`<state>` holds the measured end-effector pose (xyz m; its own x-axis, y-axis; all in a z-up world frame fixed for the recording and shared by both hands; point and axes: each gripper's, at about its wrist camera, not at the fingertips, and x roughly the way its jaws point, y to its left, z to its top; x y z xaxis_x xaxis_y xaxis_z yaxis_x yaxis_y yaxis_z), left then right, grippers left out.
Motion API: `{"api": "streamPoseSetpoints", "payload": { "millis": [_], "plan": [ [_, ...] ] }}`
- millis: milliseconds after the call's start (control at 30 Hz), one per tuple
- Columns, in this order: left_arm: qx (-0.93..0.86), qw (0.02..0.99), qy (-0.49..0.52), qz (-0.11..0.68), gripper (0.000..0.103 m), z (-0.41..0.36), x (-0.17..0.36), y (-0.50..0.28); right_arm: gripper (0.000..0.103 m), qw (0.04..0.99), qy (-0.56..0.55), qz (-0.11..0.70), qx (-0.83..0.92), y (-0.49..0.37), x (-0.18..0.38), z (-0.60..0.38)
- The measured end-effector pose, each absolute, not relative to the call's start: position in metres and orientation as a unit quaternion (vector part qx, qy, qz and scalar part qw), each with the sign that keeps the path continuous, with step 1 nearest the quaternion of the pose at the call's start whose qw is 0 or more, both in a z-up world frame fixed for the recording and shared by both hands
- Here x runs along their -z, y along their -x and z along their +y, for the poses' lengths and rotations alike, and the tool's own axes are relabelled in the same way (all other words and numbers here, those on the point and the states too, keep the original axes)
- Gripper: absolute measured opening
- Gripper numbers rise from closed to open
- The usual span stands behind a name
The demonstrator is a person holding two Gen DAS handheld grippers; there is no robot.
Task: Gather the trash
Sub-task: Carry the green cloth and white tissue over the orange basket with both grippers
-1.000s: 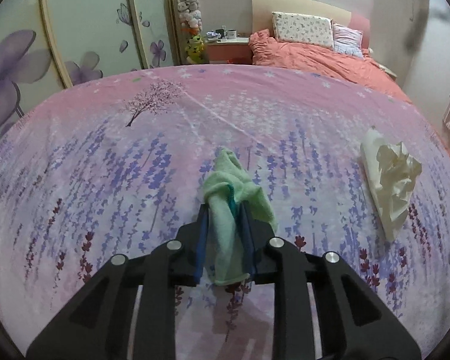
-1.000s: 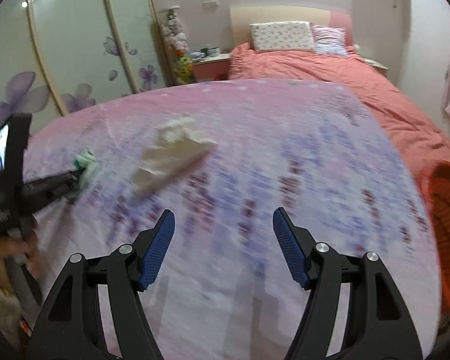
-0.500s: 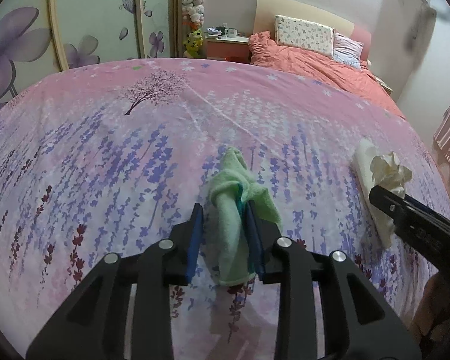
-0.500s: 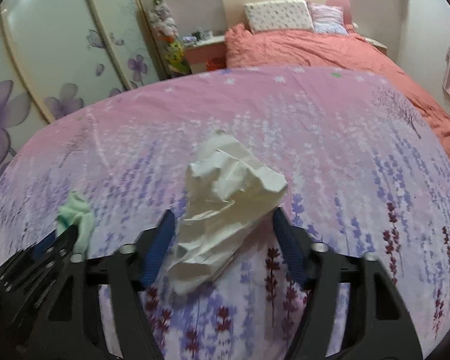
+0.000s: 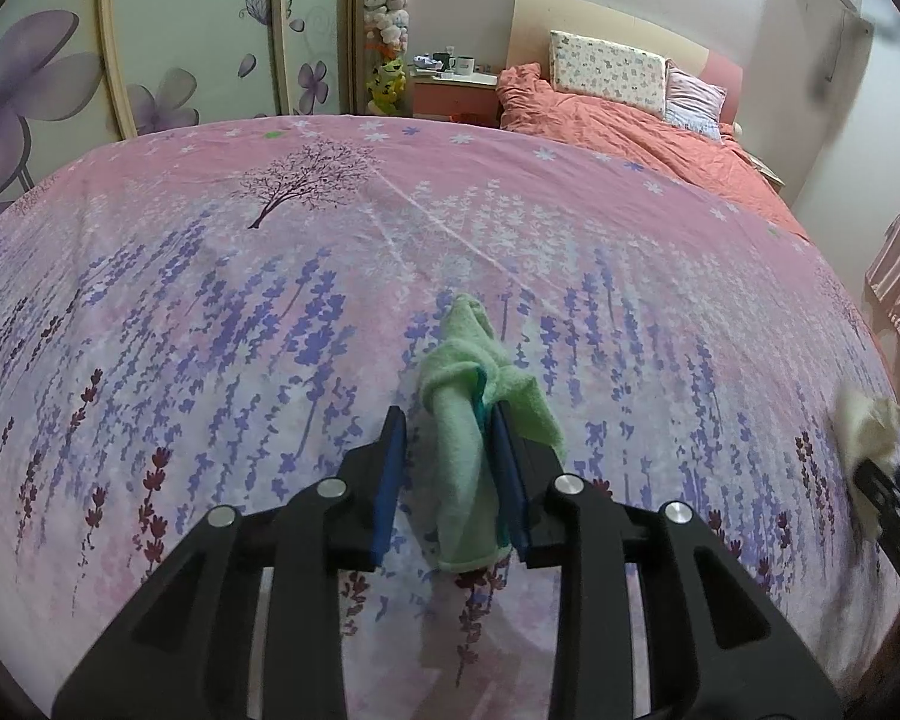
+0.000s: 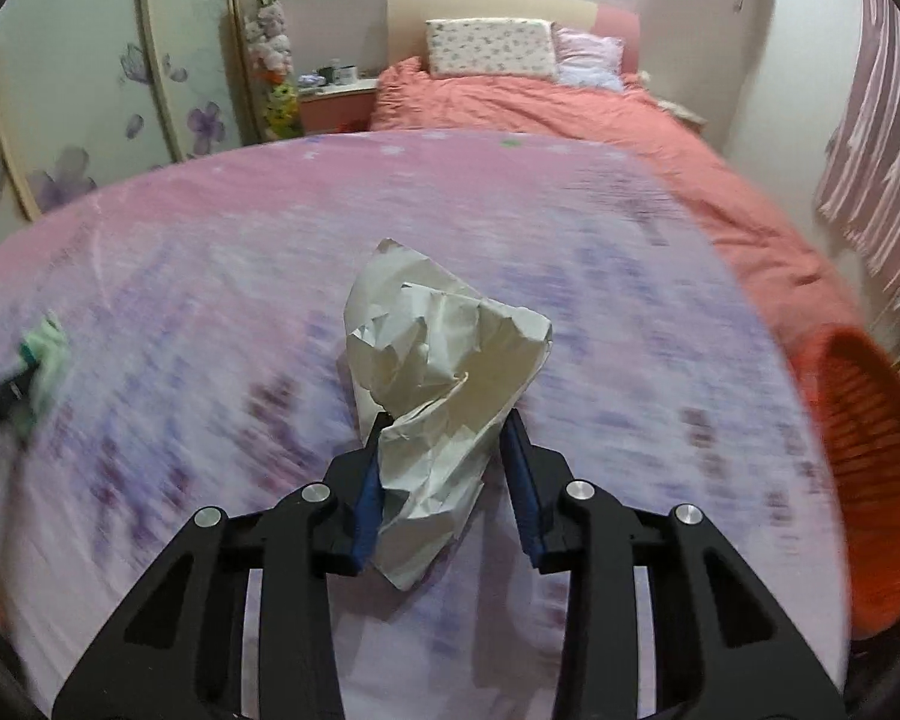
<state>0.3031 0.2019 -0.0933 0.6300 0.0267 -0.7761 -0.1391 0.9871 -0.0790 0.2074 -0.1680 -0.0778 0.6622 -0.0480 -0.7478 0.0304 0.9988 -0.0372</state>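
Observation:
A green cloth (image 5: 468,420) hangs between the jaws of my left gripper (image 5: 447,417) above the flowered bedspread (image 5: 210,300). It leans on the right pad, and a gap shows between it and the left pad. A crumpled off-white paper (image 6: 444,360) sits between the fingers of my right gripper (image 6: 445,420), whose jaws are closing with both pads against it. It stays sharp while the bed behind it blurs. In the left wrist view the same paper (image 5: 864,420) shows at the far right edge. The right wrist view has the cloth (image 6: 45,360) at its left edge.
An orange slatted basket (image 6: 870,480) stands off the bed's right edge. A second bed with a coral quilt (image 6: 540,114) and pillows lies beyond. Sliding wardrobe doors with purple flowers (image 5: 180,60) line the left wall, and a striped curtain (image 6: 876,168) hangs at right.
My right gripper swung onto the paper, narrowed around it and carried it to the right. The left jaws widened slightly, so the left pad came off the green cloth.

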Motion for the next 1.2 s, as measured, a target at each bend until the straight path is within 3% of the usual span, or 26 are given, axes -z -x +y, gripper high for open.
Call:
{"api": "streamPoseSetpoints", "payload": {
  "millis": [133,200,567,633,667,700,1200],
  "plan": [
    [-0.045,0.9,0.066,0.428,0.032,0.201,0.093,-0.303,0.037,0.91,-0.004,0.413,0.031,-0.193,0.079,-0.195],
    [-0.037,0.901,0.068,0.428,0.037,0.205,0.093,-0.303,0.037,0.907,-0.032,0.419,0.026,-0.192,0.081,-0.203],
    [-0.034,0.901,0.067,0.427,0.046,0.202,0.094,-0.295,0.037,0.906,-0.042,0.421,0.02,-0.196,0.083,-0.207],
    [-0.035,0.901,0.067,0.427,0.041,0.199,0.093,-0.3,0.037,0.906,-0.043,0.421,0.019,-0.196,0.083,-0.206],
    [-0.03,0.901,0.066,0.427,0.024,0.197,0.093,-0.301,0.037,0.906,-0.046,0.421,0.017,-0.196,0.083,-0.212],
    [-0.018,0.902,0.065,0.426,0.015,0.194,0.092,-0.303,0.037,0.906,-0.048,0.42,0.015,-0.196,0.083,-0.213],
    [-0.004,0.93,-0.008,0.366,0.012,0.119,0.034,-0.256,0.034,0.942,-0.046,0.333,0.014,-0.14,0.042,-0.24]
  ]
}}
